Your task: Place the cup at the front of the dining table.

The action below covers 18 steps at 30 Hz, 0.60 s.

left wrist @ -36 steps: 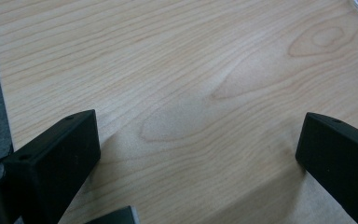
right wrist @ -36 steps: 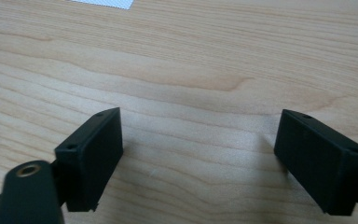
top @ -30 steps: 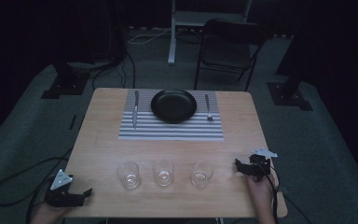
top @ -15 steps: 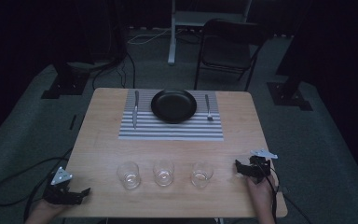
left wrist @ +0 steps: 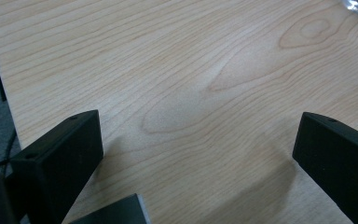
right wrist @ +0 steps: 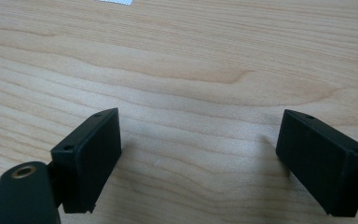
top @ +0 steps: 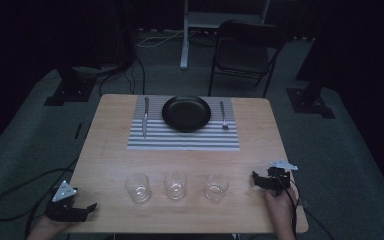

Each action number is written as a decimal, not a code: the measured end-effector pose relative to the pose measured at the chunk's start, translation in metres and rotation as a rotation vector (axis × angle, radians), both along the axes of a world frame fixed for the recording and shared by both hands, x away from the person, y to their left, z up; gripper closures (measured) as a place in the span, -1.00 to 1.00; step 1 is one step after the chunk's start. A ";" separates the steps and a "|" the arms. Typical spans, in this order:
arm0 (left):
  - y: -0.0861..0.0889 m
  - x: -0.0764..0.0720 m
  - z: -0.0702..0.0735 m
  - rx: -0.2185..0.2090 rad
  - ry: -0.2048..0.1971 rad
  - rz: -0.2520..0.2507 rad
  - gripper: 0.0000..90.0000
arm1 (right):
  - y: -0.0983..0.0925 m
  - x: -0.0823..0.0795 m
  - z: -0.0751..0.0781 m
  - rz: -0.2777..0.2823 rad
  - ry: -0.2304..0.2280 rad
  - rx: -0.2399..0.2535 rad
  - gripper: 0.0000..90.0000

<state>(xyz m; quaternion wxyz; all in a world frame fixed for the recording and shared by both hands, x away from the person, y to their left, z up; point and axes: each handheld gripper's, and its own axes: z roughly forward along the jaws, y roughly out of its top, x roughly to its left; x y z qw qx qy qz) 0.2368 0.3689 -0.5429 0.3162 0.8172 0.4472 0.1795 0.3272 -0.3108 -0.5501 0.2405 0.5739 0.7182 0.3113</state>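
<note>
High view: both grippers, left (top: 82, 210) & right (top: 256, 180), spread wide w/ nothing held; nearest glass (top: 216, 186) just ahead of right. Approach level, straddle rim.

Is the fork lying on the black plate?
No, the fork lies on the striped mat, just right of the plate.

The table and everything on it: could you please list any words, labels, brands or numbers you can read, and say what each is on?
None: no readable text on the table, striped placemat, black plate, knife, fork, three glasses, left gripper or right gripper.
</note>
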 end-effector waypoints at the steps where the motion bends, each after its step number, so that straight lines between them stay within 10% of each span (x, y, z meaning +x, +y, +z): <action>1: 0.000 0.000 0.000 -0.011 0.009 -0.004 -0.96 | 0.000 0.000 0.000 0.000 0.000 0.000 -0.70; 18: -0.007 -0.003 0.010 -0.068 0.020 -0.068 -0.96 | 0.000 0.000 0.000 0.000 0.000 0.000 -0.70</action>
